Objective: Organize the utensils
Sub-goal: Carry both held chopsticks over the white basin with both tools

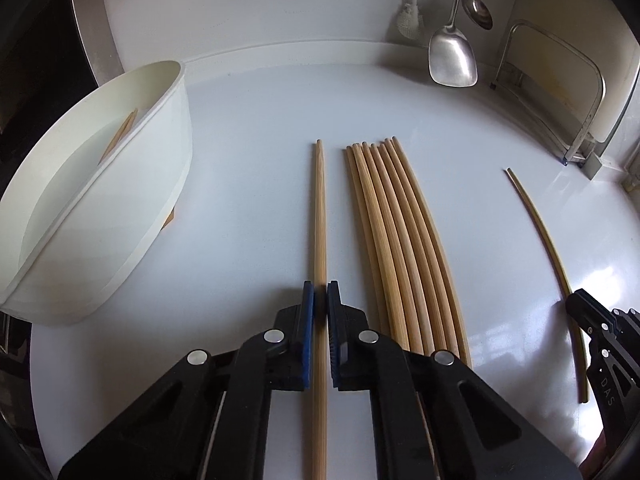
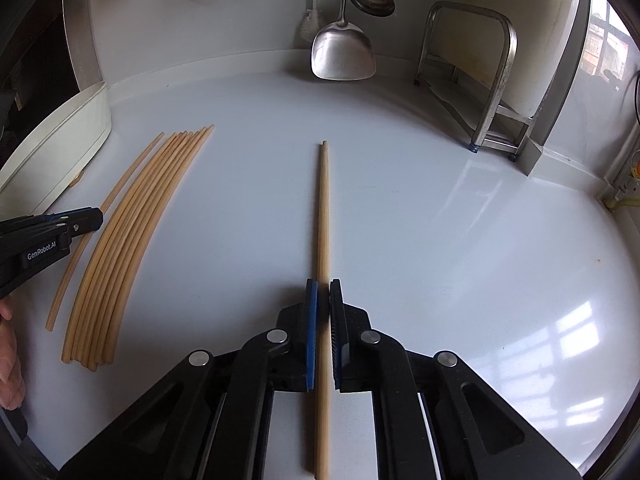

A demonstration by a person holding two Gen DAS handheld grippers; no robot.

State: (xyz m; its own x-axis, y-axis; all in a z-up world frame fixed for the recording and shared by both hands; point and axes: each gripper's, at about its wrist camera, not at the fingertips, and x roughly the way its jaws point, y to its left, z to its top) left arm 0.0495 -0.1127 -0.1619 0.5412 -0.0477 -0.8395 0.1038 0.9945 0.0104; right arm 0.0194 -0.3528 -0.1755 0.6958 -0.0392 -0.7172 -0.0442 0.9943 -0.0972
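Note:
My left gripper (image 1: 321, 292) is shut on a single bamboo chopstick (image 1: 319, 208), which runs straight ahead over the white counter. Just to its right lies a bundle of several chopsticks (image 1: 400, 240) side by side. Further right, my right gripper (image 1: 576, 302) holds another lone chopstick (image 1: 540, 232). In the right wrist view that gripper (image 2: 323, 290) is shut on this chopstick (image 2: 324, 208), with the bundle (image 2: 132, 220) and the left gripper (image 2: 94, 216) off to the left. A white oval container (image 1: 152, 184) at the left has a chopstick (image 1: 120, 132) inside.
A steel spatula (image 1: 454, 60), a ladle (image 1: 478, 10) and a brush (image 1: 408, 20) hang on the back wall. A metal rack (image 1: 560, 92) stands in the back right corner. A hand (image 2: 8, 360) shows at the left edge of the right wrist view.

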